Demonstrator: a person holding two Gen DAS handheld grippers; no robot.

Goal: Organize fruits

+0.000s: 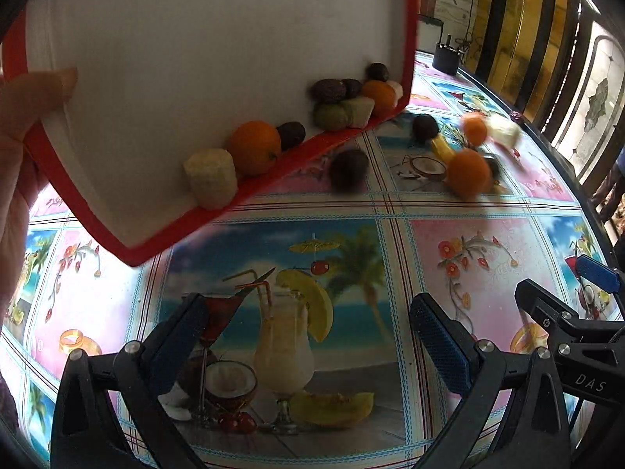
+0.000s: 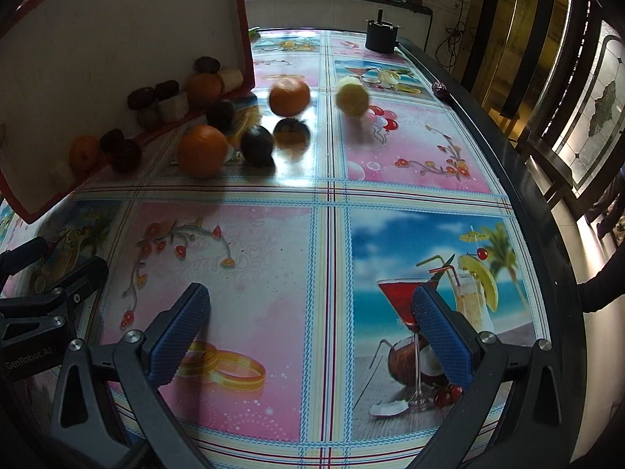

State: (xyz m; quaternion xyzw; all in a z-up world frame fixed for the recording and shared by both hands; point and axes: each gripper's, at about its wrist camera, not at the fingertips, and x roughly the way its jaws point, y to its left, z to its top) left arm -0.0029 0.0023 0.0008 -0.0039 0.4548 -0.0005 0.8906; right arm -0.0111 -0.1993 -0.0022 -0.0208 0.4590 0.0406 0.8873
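A person's hand (image 1: 23, 117) tilts a white tray with a red rim (image 1: 273, 179), also seen in the right wrist view (image 2: 117, 39). Oranges (image 1: 254, 146), dark round fruits (image 1: 291, 135) and pale banana chunks (image 1: 211, 178) lie piled against the rim's low edge. Several fruits roll, blurred, on the table: an orange (image 2: 201, 150), another orange (image 2: 289, 95), a dark fruit (image 2: 256, 144) and a pale yellow piece (image 2: 352, 97). My left gripper (image 1: 308, 312) and right gripper (image 2: 310, 301) hover open and empty over the tablecloth, well short of the fruits.
A glossy patterned cloth covers the table (image 2: 273, 254), whose dark raised edge (image 2: 527, 195) curves along the right. A black cylindrical holder (image 2: 381, 35) stands at the far end, and a small dark fruit (image 2: 440, 89) lies by the edge. A sleeve (image 2: 601, 289) reaches in from the right.
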